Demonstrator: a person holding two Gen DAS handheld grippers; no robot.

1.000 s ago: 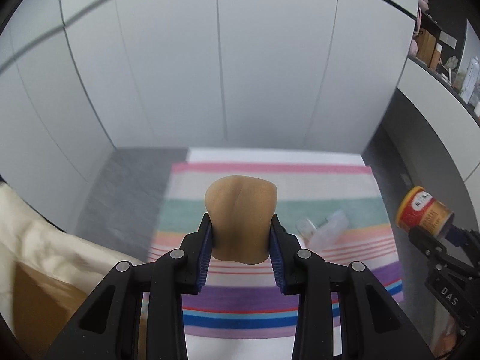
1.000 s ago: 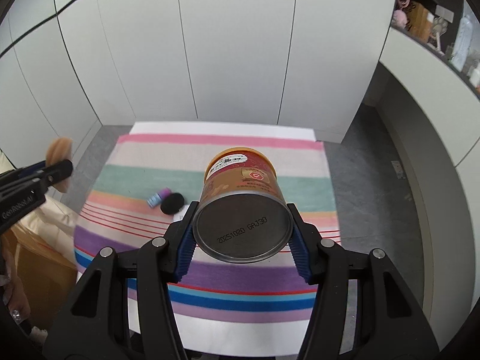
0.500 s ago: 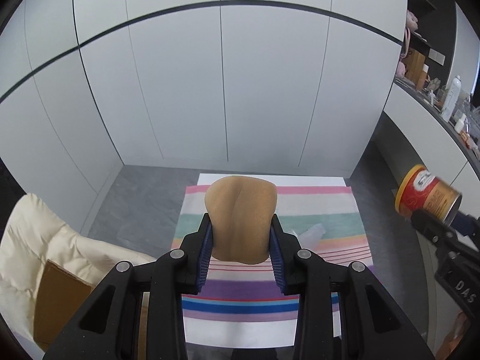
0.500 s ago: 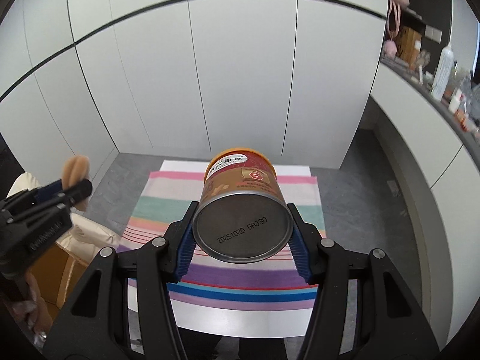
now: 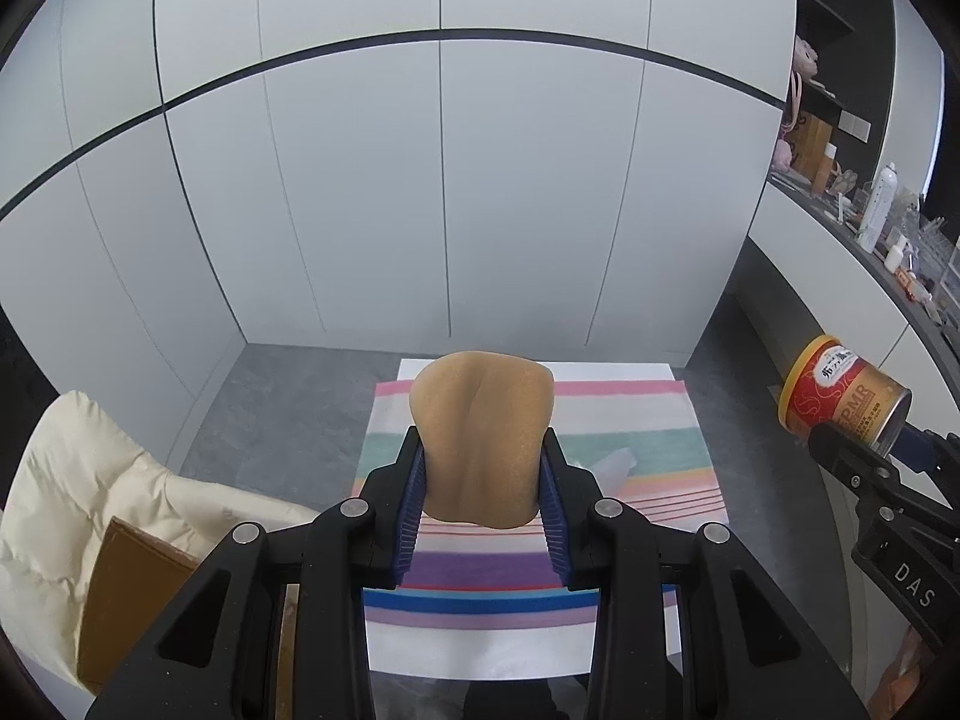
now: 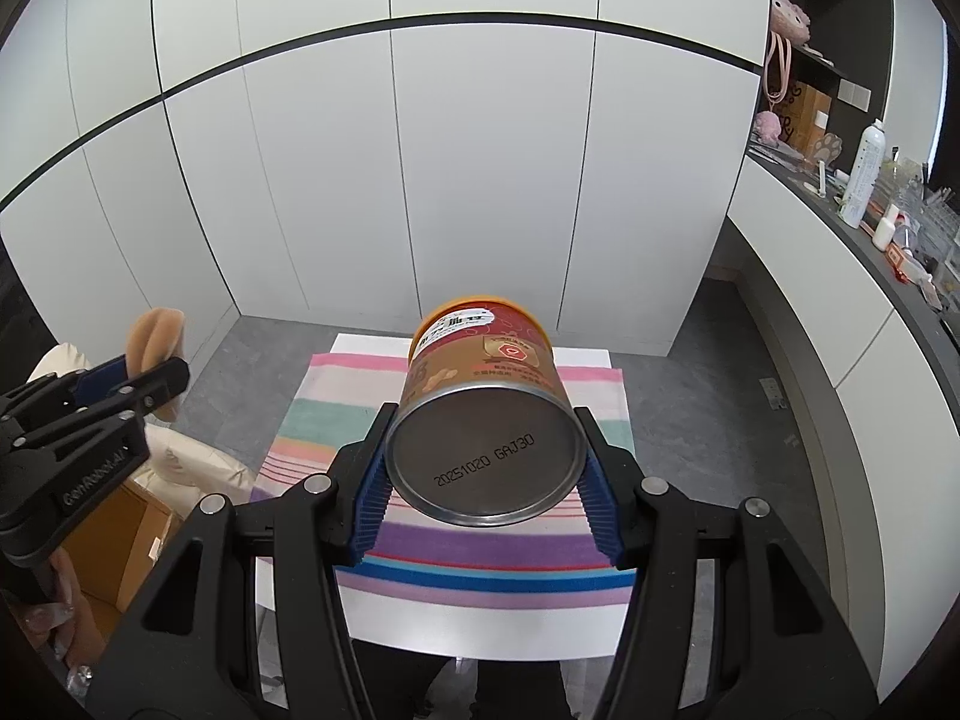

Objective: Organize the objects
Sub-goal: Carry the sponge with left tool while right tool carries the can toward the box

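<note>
My left gripper [image 5: 483,495] is shut on a tan, rounded sponge-like piece [image 5: 480,429], held high above the striped cloth [image 5: 540,588]. The same piece [image 6: 157,333] shows at the left edge of the right wrist view. My right gripper [image 6: 485,495] is shut on a red and gold can [image 6: 483,414] with an orange lid, its metal base facing the camera. In the left wrist view that can [image 5: 840,399] hangs at the right edge. A pale clear item [image 5: 615,463] lies on the cloth far below.
The cloth covers a white table [image 6: 420,618] on a grey floor. A cream cushion [image 5: 66,492] and a brown cardboard box [image 5: 129,588] sit to the left. A cluttered dark counter [image 6: 888,228] runs along the right. White cabinet doors [image 5: 420,192] fill the back.
Both grippers have risen well above the table with their loads still gripped; the cloth now looks smaller and farther below. The small dark items on the cloth are hidden behind the can.
</note>
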